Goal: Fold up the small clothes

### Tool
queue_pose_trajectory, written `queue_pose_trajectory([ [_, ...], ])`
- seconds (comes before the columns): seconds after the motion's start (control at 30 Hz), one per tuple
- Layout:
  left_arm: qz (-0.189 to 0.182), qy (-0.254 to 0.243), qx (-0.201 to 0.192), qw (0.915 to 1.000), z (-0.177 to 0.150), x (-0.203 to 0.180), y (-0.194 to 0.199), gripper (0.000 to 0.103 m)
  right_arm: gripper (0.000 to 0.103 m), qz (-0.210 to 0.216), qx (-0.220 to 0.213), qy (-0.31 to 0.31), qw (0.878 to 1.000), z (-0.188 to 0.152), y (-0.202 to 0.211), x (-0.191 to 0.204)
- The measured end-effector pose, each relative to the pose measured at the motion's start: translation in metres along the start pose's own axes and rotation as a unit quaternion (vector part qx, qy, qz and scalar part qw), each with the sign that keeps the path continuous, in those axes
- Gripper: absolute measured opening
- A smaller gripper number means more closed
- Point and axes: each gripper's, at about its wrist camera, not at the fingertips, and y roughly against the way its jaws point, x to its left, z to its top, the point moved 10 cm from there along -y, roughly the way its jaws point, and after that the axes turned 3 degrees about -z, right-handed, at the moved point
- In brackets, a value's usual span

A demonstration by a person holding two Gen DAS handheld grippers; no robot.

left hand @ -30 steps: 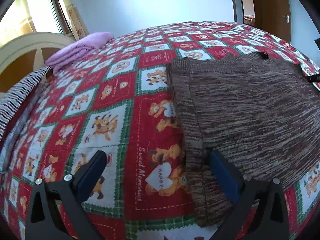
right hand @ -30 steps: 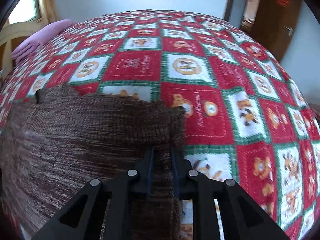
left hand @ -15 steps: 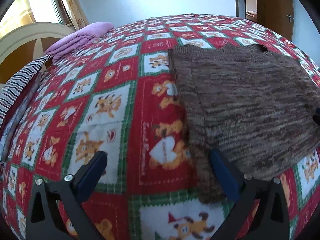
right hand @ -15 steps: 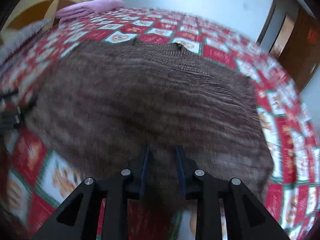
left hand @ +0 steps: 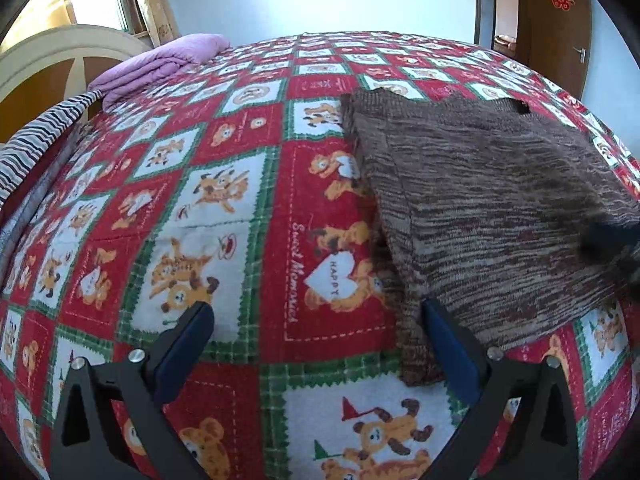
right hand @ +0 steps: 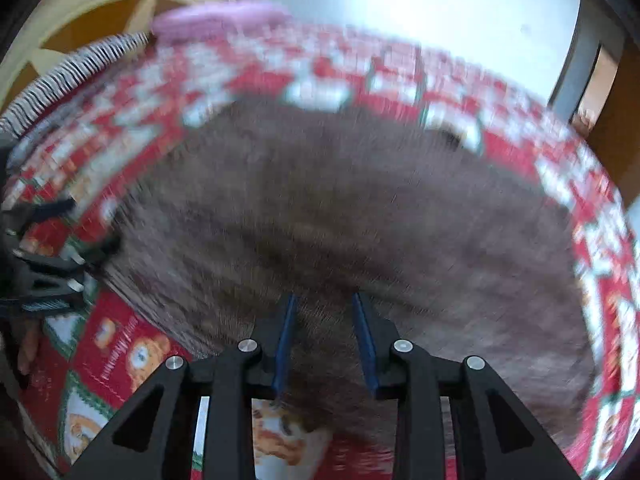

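Note:
A brown knitted sweater (left hand: 488, 200) lies folded on the red patterned bedspread (left hand: 224, 200), right of centre in the left wrist view. My left gripper (left hand: 316, 340) is open and empty, its right finger beside the sweater's near left edge. In the right wrist view the sweater (right hand: 340, 208) fills the middle, blurred by motion. My right gripper (right hand: 324, 340) stands partly open over the sweater's near edge, with cloth between its fingers. The right gripper also shows as a dark blur at the right edge of the left wrist view (left hand: 616, 240).
A folded purple blanket (left hand: 160, 64) lies at the far left of the bed. A striped cloth (left hand: 36, 140) hangs over the cream headboard (left hand: 60, 44). A wooden door (left hand: 556, 24) stands at the back right. The left gripper shows at the left edge of the right wrist view (right hand: 44, 264).
My right gripper has swung around the sweater's near side and its jaws have widened. My left gripper has drawn back slightly and stays open.

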Motion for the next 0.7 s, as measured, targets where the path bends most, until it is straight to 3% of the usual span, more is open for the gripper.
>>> queue_pose_trajectory([
  [0.2,-0.007,0.003,0.004,1.0,-0.004,-0.002,0.001,0.103,0.03,-0.002,-0.01,0.015,1.0,-0.031,0.025,0.003],
  [0.37,-0.008,0.003,0.005,1.0,-0.005,-0.001,0.002,0.103,0.031,0.026,-0.012,-0.017,0.999,-0.006,0.027,-0.013],
  [0.47,-0.011,0.005,0.004,0.9999,-0.008,-0.001,0.004,0.103,0.031,-0.042,-0.021,-0.033,0.998,0.008,0.026,-0.052],
  [0.57,-0.014,0.007,0.004,0.9999,-0.008,-0.001,0.005,0.103,0.031,-0.092,0.011,-0.084,0.992,-0.01,0.01,-0.106],
  [0.63,-0.015,0.007,0.004,0.9999,-0.008,-0.001,0.005,0.103,0.032,-0.078,0.015,-0.106,0.991,-0.026,0.005,-0.12],
  [0.7,-0.014,0.006,0.003,0.9999,-0.008,-0.001,0.005,0.103,0.033,-0.079,0.004,-0.084,0.993,-0.036,0.011,-0.117],
])
